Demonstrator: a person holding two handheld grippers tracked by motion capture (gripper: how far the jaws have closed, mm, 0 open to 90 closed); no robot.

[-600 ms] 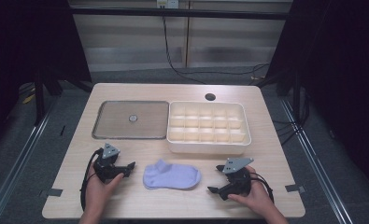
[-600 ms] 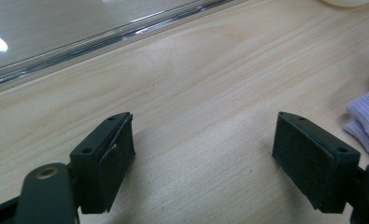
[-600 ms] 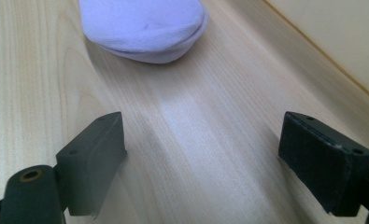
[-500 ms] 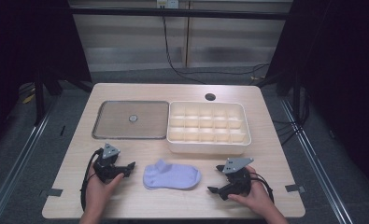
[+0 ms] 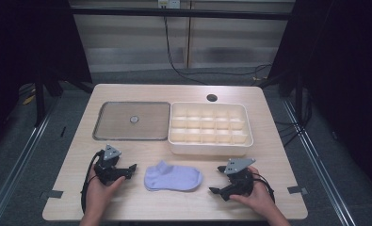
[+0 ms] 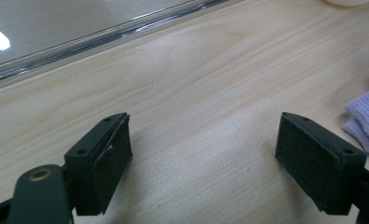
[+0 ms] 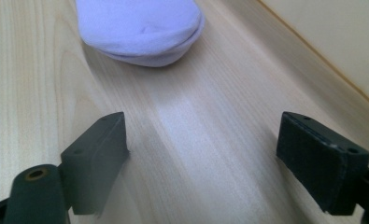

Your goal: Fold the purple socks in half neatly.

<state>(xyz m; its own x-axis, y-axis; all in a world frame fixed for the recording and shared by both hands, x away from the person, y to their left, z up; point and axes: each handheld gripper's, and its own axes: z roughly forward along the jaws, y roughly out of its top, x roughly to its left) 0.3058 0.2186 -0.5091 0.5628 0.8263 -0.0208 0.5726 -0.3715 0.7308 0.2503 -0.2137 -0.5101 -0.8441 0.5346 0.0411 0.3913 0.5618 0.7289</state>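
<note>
Sock [image 5: 173,178] is flanked by left gripper [image 5: 127,170] and right gripper [image 5: 215,190], both spread empty; approach judged pending, a grasp needed next.

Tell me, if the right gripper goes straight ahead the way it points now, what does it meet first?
Most likely the lilac sock: it lies ahead of the open right gripper, slightly toward its left jaw, with bare table between.

A flat grey tray [image 5: 132,121] lies beside a white divided box [image 5: 209,129] on the wooden table [image 5: 268,141].
</note>
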